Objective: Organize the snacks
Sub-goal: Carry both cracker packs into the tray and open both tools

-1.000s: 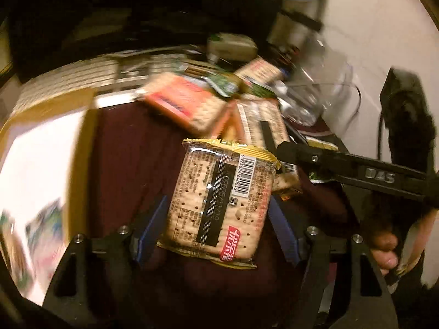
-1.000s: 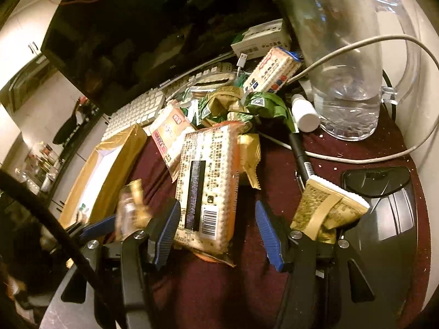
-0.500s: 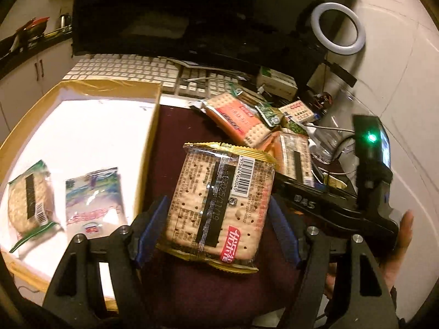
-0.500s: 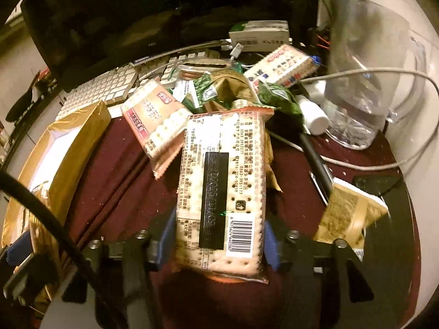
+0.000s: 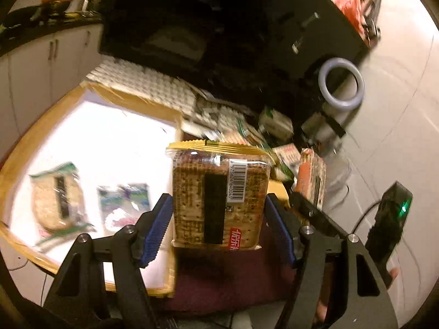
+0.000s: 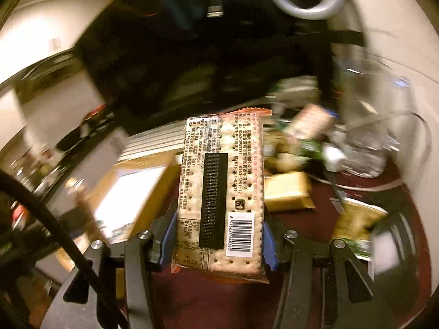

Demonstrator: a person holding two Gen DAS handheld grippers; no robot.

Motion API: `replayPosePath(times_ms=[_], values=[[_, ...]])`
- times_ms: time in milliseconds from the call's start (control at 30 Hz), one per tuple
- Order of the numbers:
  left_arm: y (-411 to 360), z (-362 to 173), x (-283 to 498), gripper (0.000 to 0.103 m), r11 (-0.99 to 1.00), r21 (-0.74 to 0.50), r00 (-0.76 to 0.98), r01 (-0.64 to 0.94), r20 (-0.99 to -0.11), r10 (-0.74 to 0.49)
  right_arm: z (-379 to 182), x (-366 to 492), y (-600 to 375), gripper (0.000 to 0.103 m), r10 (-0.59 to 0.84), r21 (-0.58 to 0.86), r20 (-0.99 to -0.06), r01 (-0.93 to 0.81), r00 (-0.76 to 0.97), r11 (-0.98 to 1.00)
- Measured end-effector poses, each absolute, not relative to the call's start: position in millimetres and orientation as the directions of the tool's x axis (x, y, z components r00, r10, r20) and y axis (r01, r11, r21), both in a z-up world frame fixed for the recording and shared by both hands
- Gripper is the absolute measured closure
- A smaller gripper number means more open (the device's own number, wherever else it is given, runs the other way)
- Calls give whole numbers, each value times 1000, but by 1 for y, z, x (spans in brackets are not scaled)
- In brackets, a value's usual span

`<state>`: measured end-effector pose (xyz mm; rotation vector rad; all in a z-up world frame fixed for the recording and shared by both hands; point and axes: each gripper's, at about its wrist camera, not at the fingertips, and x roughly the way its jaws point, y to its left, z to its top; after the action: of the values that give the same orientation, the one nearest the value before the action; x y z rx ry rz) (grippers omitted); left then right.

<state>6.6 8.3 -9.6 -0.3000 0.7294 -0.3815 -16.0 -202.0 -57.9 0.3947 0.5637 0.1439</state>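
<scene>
My left gripper is shut on a yellow-edged cracker pack, its jaws still closing on it. The pack hangs upright above the right rim of a cardboard box. Inside the box lie a round green-edged cracker pack and a blue-green packet. My right gripper is shut on a long orange-edged cracker pack, clear of the snack pile. That box lies to its left. The left wrist view shows this orange pack at the right, level with the yellow one.
A maroon cloth covers the desk. Loose snacks, among them a gold packet, lie before a clear jug. A white keyboard, a dark monitor and a ring light stand behind.
Both grippers have risen with their packs. The right one shut on the orange-edged pack and lifted it off the pile. The left one swung left to the box's rim.
</scene>
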Motion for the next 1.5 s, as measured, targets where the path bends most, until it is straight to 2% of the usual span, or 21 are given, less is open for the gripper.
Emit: replayPosePath(times_ms=[67, 167, 567, 800, 1133, 1333, 1400, 1500], values=[[17, -5, 8, 34, 909, -367, 714, 196, -583, -389, -55, -7, -189, 51, 292, 414, -486, -78, 824, 907], [32, -6, 15, 34, 898, -404, 710, 174, -581, -399, -53, 6, -175, 51, 329, 413, -496, -115, 804, 903], [103, -9, 54, 34, 905, -425, 710, 20, -631, -312, -48, 52, -87, 51, 512, 378, -519, -353, 685, 856], [112, -26, 95, 34, 913, -408, 669, -27, -686, -286, -54, 100, -51, 51, 522, 347, -578, -390, 627, 853], [129, -63, 147, 34, 923, -368, 583, -110, -776, -240, -76, 123, -16, 51, 411, 253, -695, -334, 590, 908], [130, -71, 152, 34, 925, -362, 557, -119, -795, -239, -76, 122, -7, 49, 403, 205, -713, -378, 574, 903], [131, -69, 151, 33, 918, -380, 560, -110, -787, -258, -75, 121, -12, 44, 430, 234, -700, -385, 570, 893], [139, -60, 145, 26, 882, -458, 599, -114, -740, -306, -69, 115, -28, 42, 478, 301, -656, -378, 584, 876]])
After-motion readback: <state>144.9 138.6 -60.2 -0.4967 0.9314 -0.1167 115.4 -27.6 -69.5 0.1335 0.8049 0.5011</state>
